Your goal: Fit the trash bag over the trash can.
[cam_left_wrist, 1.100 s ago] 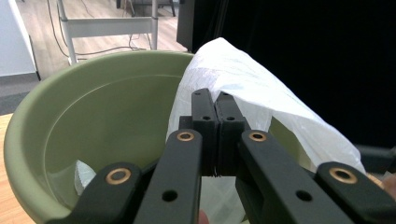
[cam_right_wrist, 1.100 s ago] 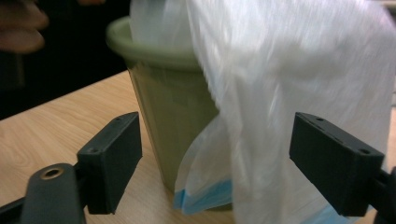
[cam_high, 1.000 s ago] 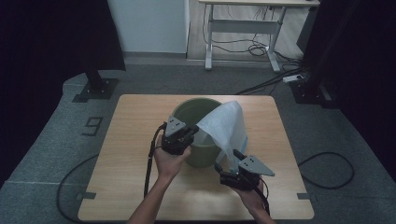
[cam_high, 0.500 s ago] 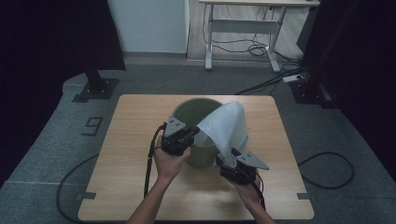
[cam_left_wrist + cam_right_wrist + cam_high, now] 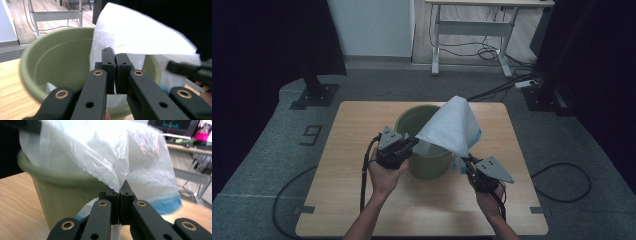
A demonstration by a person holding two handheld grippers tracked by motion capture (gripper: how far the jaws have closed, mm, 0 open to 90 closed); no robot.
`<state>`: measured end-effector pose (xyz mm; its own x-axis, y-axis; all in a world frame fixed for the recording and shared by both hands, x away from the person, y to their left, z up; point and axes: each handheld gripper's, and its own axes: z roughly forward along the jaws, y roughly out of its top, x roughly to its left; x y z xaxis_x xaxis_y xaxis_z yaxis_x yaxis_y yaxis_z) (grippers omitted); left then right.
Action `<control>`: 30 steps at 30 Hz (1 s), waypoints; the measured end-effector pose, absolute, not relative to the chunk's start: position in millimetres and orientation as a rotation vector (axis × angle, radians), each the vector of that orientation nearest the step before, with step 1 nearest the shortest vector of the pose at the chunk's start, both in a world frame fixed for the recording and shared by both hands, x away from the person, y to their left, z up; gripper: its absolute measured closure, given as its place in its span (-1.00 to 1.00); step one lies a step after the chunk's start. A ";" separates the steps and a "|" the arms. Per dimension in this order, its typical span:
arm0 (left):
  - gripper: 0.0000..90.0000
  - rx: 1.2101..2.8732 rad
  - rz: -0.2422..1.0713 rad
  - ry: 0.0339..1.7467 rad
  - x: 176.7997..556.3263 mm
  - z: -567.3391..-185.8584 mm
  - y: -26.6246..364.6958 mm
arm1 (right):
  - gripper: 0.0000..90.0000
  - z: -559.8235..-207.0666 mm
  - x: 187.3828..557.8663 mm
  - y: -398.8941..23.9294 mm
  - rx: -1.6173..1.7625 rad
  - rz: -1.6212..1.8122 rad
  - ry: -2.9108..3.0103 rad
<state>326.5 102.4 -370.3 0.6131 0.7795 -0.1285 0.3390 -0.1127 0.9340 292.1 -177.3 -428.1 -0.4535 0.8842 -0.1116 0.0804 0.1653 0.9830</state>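
The left gripper point(image 5: 115, 75) and the right gripper point(image 5: 119, 205), whose jaws had just been closing, each pinched an edge of the white plastic bag point(image 5: 451, 127), probably to spread it over the green bucket point(image 5: 428, 160).

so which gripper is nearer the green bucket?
Left. The left gripper sits at the green bucket's near-left rim, shut on the white bag; the right gripper holds the bag just off its right side.

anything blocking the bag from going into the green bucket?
Nothing visible. The green bucket stands open on the table, and its inside looks empty apart from the white plastic bag, whose lower part already hangs at the rim. The left gripper and right gripper are each shut on a bag edge, beside the bucket, not across its mouth.
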 end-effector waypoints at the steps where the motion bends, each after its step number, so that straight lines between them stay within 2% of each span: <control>1: 0.93 1.703 0.486 0.933 326.7 -370.3 105.7 | 0.94 -428.1 292.1 -177.3 0.929 1.367 1.699; 10: 0.87 1.681 0.473 0.956 328.1 -371.5 128.4 | 0.94 -392.0 294.2 -160.0 0.785 1.369 1.742; 13: 0.60 1.682 0.467 0.936 325.7 -368.3 128.6 | 0.95 -385.8 296.3 -155.6 0.773 1.392 1.776; 14: 0.38 1.688 0.462 0.929 325.3 -367.1 128.0 | 0.95 -384.8 297.2 -154.0 0.768 1.395 1.792; 15: 0.38 1.703 0.453 0.912 325.0 -365.2 127.1 | 0.95 -384.8 297.2 -154.0 0.768 1.395 1.792; 18: 0.13 1.725 0.482 0.862 322.3 -356.8 120.7 | 0.95 -385.7 297.6 -153.3 0.763 1.398 1.813; 23: -0.08 1.754 0.541 0.842 323.6 -349.3 110.6 | 0.95 -385.1 299.4 -156.6 0.770 1.420 1.830; 26: -0.08 1.761 0.545 0.842 326.1 -348.4 107.5 | 0.95 -384.4 300.3 -158.1 0.774 1.428 1.835; 28: 0.05 1.763 0.539 0.840 328.7 -348.2 104.9 | 0.95 -383.7 300.7 -159.4 0.775 1.438 1.839; 29: 0.05 1.764 0.534 0.837 330.0 -348.2 103.9 | 0.95 -383.4 300.7 -159.9 0.775 1.440 1.841; 30: 0.20 1.770 0.511 0.831 332.8 -348.7 102.1 | 0.95 -383.2 300.8 -160.9 0.773 1.442 1.845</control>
<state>332.8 102.1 -348.7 0.6660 0.7441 -0.0525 0.2892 -0.1926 0.9377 300.8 -160.9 -383.2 -0.6054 0.7832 -0.1414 0.0517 0.2160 0.9750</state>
